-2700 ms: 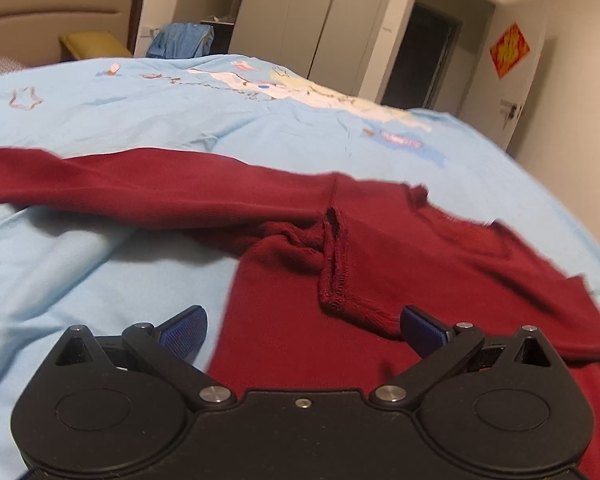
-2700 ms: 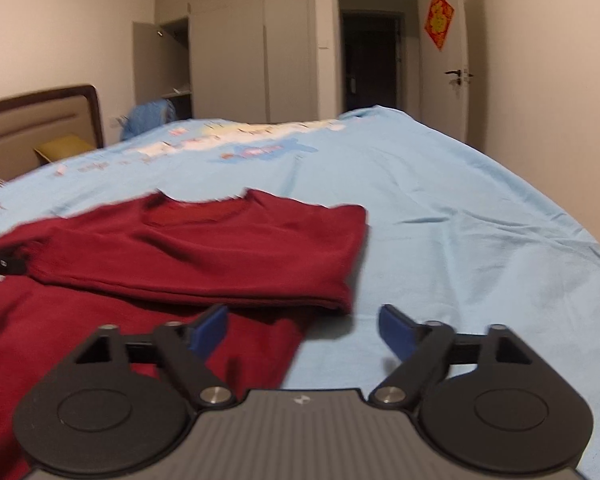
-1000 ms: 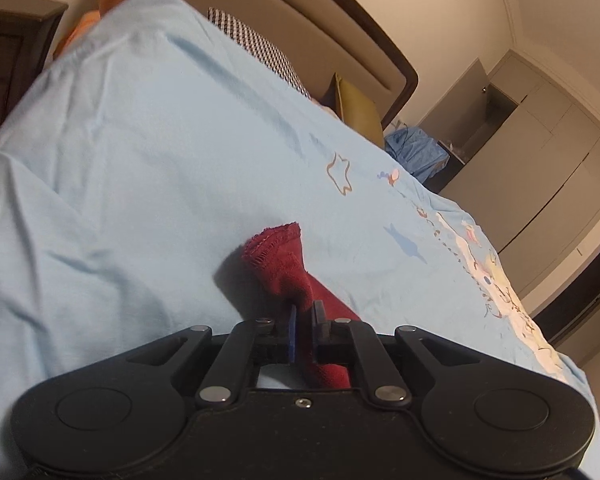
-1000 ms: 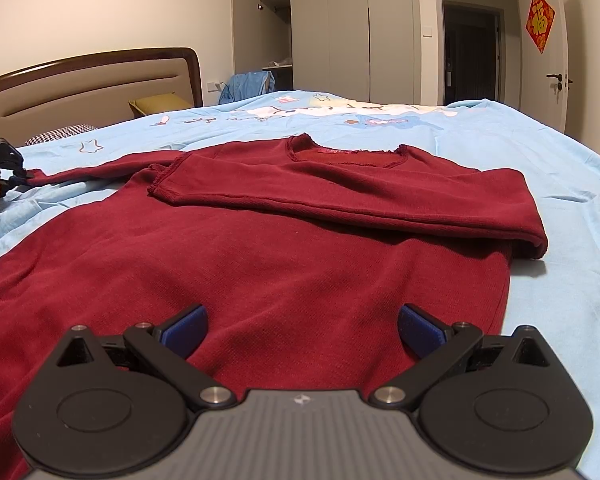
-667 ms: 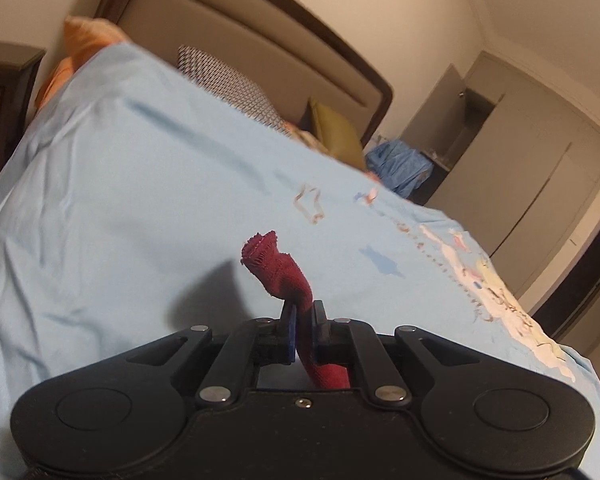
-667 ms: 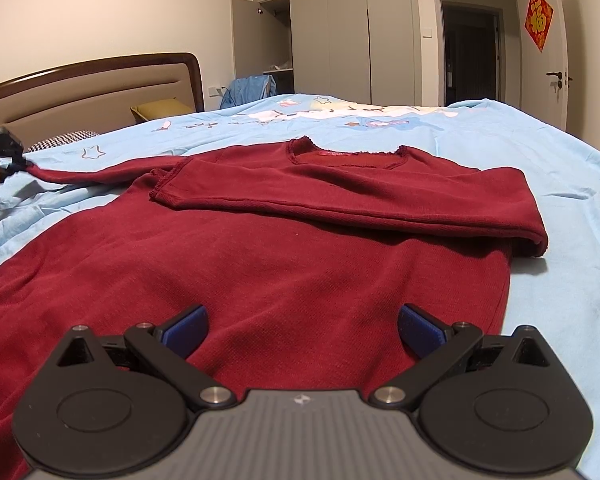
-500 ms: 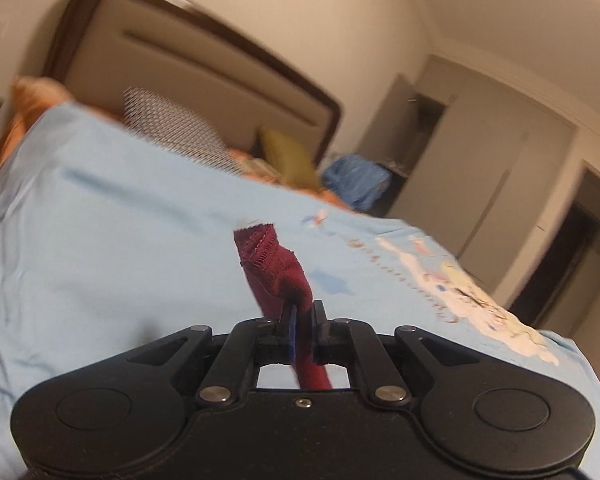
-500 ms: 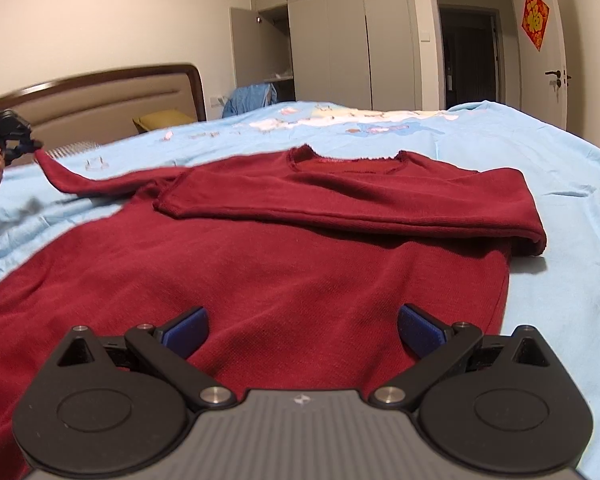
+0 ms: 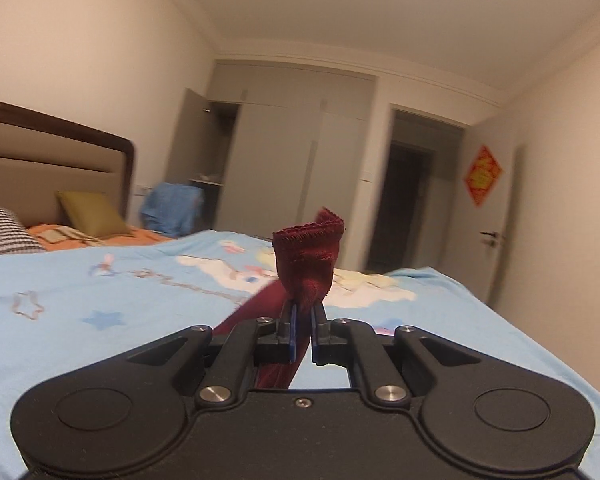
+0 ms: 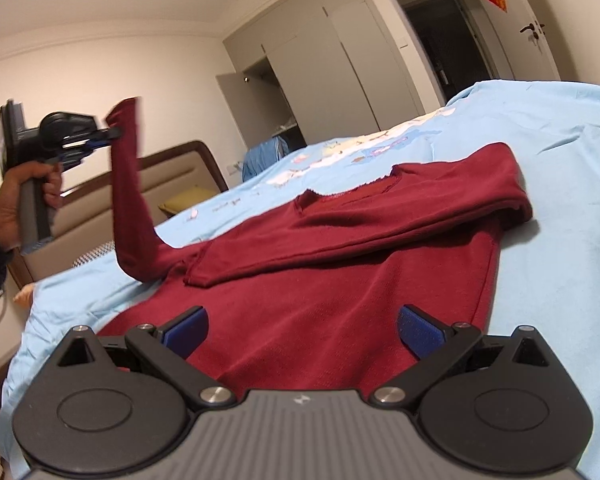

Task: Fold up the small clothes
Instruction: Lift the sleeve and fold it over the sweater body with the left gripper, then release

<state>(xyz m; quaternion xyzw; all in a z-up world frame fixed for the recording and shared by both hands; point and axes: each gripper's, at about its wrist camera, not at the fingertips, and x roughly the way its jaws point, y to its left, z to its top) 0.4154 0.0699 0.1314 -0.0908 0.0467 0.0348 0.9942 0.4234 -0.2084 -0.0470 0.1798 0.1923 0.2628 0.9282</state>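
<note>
Sweater (image 10: 320,312) half-folded: right sleeve (image 10: 400,212) laid across chest, left sleeve (image 10: 128,184) pinched aloft by left gripper (image 9: 303,330), right gripper (image 10: 302,330) spread idle.

The left tool (image 9: 302,330) pinches a dark red sleeve cuff (image 9: 308,256) upright above the light blue bedspread (image 9: 100,320).

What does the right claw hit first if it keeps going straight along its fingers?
Probably the flat body of the dark red knit sweater, lying on the light blue bedsheet just beyond the open right claw; depth unclear.
</note>
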